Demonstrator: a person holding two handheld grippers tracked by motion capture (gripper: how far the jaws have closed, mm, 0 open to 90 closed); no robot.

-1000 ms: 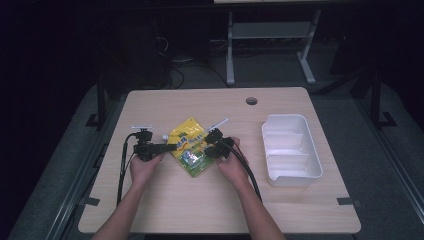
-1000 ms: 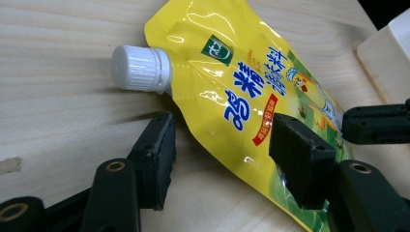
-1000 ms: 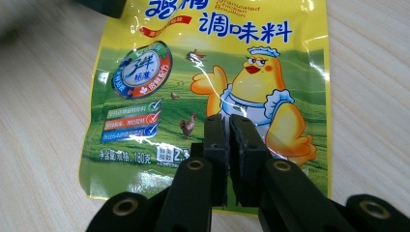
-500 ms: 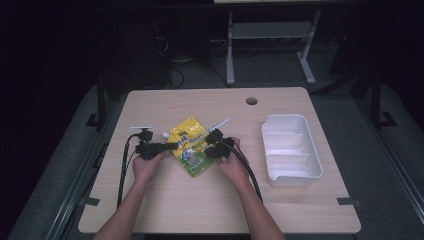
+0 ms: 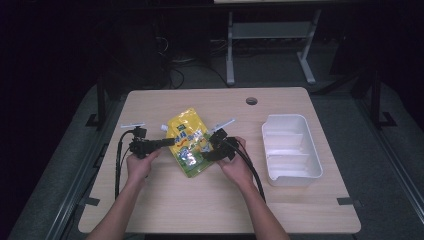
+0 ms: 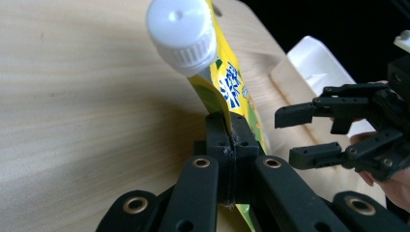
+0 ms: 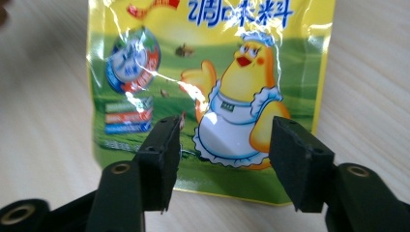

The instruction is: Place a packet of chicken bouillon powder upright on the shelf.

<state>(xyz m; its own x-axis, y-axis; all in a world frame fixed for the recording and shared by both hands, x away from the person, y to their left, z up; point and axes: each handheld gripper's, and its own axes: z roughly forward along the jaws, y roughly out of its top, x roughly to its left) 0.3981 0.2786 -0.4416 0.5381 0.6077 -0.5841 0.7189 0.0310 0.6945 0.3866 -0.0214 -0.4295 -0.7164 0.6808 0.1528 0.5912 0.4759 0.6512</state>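
The yellow pouch [image 5: 189,141] lies flat near the middle of the table [image 5: 165,207], at nine o'clock from the white tray [image 5: 291,150]. The left tool [image 6: 227,140] has just clamped on the pouch's edge below its white cap [image 6: 181,34]; the right tool [image 7: 222,159] has just opened, its jaws standing apart over the pouch's bottom. With one thin-edge grip, the pouch could slip or swing if lifted. The table is pale wood; the room is dark, a metal frame [image 5: 270,45] at twelve o'clock.

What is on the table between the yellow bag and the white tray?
Between the yellow bag and the white tray, the high view shows the right gripper and its hand.
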